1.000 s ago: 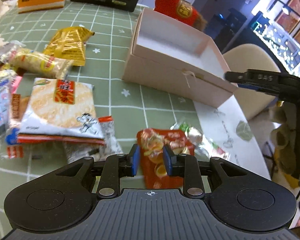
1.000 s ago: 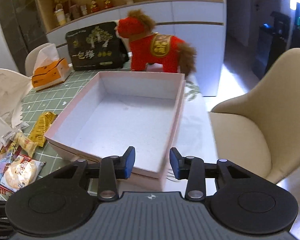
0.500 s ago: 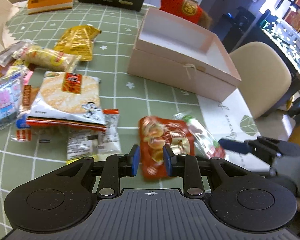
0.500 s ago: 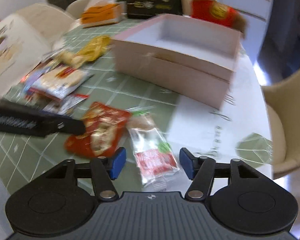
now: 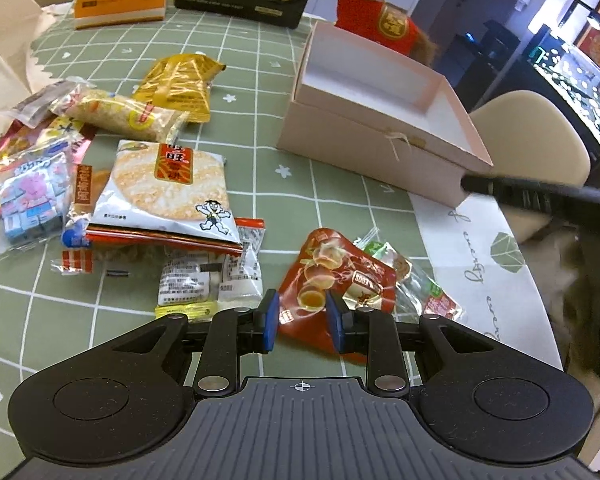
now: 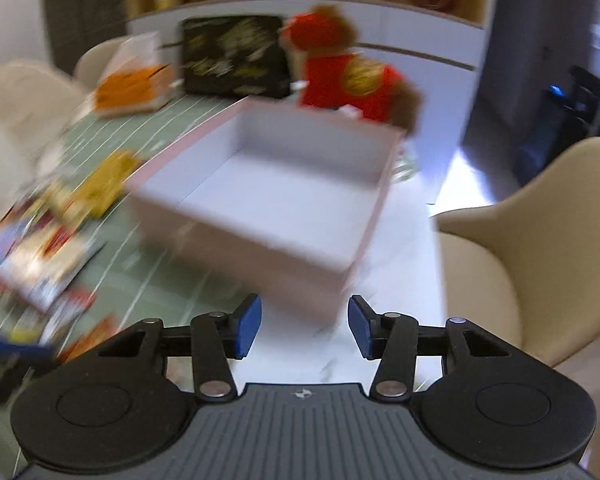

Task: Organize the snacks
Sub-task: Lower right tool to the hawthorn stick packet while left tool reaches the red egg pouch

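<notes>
Green checked tablecloth (image 5: 260, 60) covers most of the round table, matte with white grid lines, and there's one pale pink cardboard box (image 5: 380, 128), rectangular, lid off and empty, with smooth white inside walls. Crinkly plastic snack packs lie scattered to its left: one glossy rice cracker bag (image 5: 164, 188), one gold foil pouch (image 5: 180, 84), one clear-wrapped puffed rice bar (image 5: 120, 114).

Left gripper (image 5: 302, 322) hangs low over one shiny red packet (image 5: 332, 280), blue pads a little apart and not pinching it as far as I can see. One clear packet (image 5: 428, 292) is tucked just beside it.

Right gripper (image 6: 304, 326) has its pads parted with nothing between them, pointing at the box (image 6: 268, 192). That view is pretty smeared, so the snacks there are just colour blobs.
</notes>
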A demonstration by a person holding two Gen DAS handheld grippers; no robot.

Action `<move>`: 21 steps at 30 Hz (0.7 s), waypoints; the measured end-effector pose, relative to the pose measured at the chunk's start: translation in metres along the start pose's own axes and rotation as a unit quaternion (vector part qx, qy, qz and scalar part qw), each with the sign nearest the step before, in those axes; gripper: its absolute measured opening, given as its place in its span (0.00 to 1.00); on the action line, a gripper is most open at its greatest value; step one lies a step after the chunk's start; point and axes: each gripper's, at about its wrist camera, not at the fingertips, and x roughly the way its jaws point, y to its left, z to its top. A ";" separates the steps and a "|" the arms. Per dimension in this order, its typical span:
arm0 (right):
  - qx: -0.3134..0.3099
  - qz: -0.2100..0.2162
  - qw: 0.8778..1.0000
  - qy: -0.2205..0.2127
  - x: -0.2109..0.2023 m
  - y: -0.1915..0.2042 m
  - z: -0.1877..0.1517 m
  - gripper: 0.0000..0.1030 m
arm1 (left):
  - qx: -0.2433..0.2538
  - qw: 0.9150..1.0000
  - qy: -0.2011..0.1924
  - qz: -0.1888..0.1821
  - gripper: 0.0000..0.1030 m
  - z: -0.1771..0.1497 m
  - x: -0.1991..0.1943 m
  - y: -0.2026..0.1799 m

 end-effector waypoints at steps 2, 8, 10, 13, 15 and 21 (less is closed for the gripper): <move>0.017 -0.013 1.000 0.004 0.010 -0.012 0.007 0.53 | 0.005 1.000 0.000 0.001 0.29 0.001 -0.001 0.000; 0.029 -0.022 0.999 0.020 0.011 -0.020 -0.009 0.53 | 0.007 1.000 0.002 0.006 0.29 0.006 0.008 0.004; 0.019 0.034 0.999 0.028 0.002 -0.016 -0.019 0.59 | 0.010 1.000 0.001 -0.001 0.29 0.008 0.012 0.002; -0.039 0.092 0.994 0.041 -0.010 0.010 -0.039 0.73 | 0.022 1.000 0.005 -0.016 0.29 0.011 0.017 -0.003; -0.087 0.111 0.989 0.053 -0.010 0.032 -0.053 0.73 | 0.032 0.999 0.007 -0.018 0.29 0.011 0.018 -0.006; -0.109 0.107 0.987 0.052 0.000 0.071 -0.063 0.47 | 0.036 0.999 0.000 -0.006 0.29 0.013 0.011 0.001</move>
